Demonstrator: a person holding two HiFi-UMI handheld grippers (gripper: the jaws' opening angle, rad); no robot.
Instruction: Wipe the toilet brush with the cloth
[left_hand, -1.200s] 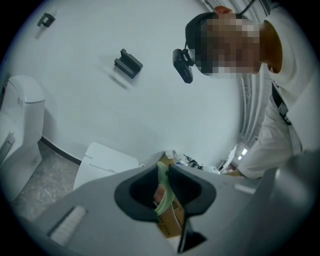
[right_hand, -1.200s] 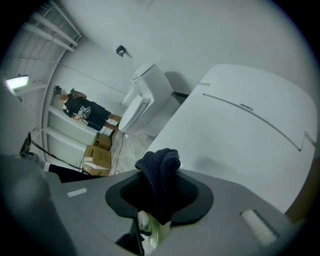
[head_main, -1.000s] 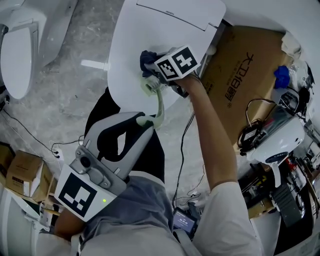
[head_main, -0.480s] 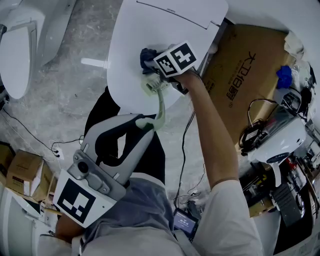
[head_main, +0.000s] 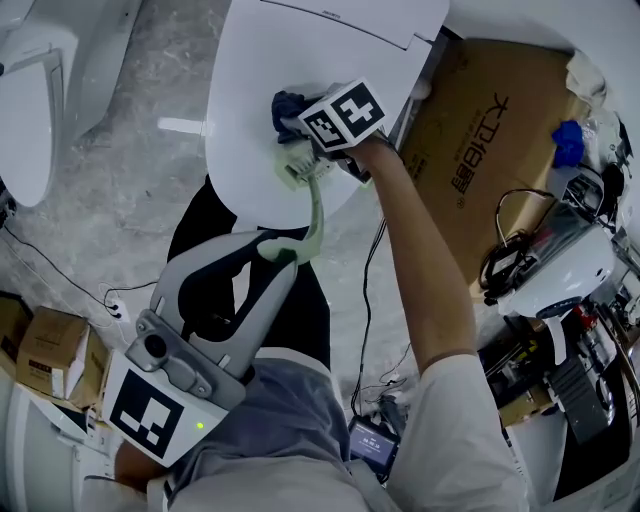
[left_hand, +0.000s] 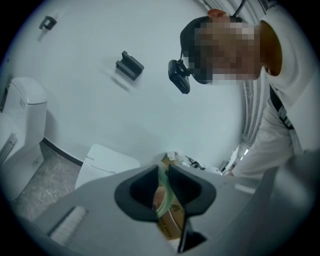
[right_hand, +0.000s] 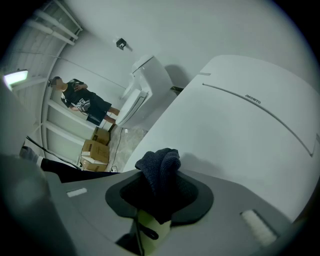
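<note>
A closed white toilet lid (head_main: 270, 60) is seen from above at the far centre. The toilet brush (head_main: 316, 205) — pale green, with a curved handle — is held over the lid's near edge, its head toward the lid. The near end of its handle is pinched by the left gripper (left_hand: 162, 186), whose jaws are closed tightly on it. A dark blue cloth (head_main: 288, 104) is clamped in the right gripper (right_hand: 159, 200), whose jaws are shut on its bunched folds, and it is set against the brush head. Where cloth meets brush is partly hidden by the right gripper's marker cube (head_main: 343, 115). A large cardboard box (head_main: 500, 130) lies on the right, just beside the lid. On the grey floor (head_main: 150, 190), a second toilet (head_main: 35, 90) stands at the far left — small cardboard boxes (head_main: 50, 355) are stacked at the near left.
</note>
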